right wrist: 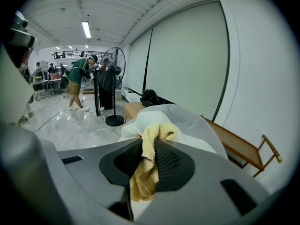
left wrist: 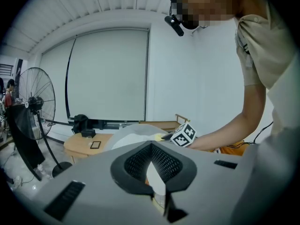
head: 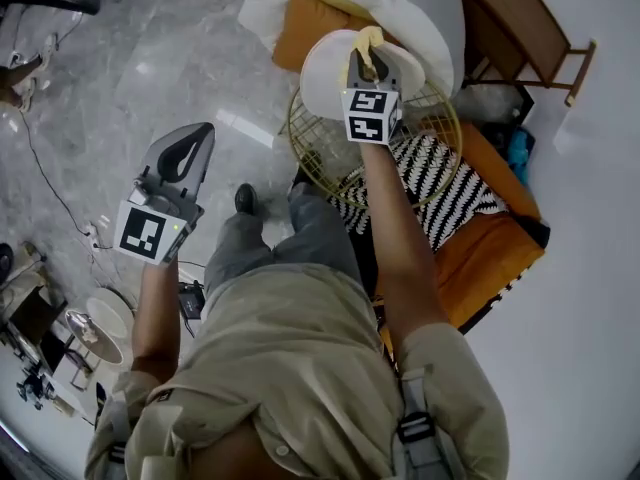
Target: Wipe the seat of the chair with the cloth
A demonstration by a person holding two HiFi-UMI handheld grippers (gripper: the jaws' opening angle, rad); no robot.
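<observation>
My left gripper (head: pixel 201 135), nearest and off to the left, is pressed together on nothing. Farther right, my right gripper (head: pixel 368 60) pinches the one yellow terry cloth (head: pixel 372 38), right over the round white seat (head: pixel 322 76) of the single gold wire chair (head: pixel 300 140). I can't tell whether the cloth touches it. I judge the right arm is the one placed to wipe.

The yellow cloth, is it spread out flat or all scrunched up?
Scrunched up. The cloth hangs in a bunched strip, pinched between the closed jaws of the right gripper.
</observation>
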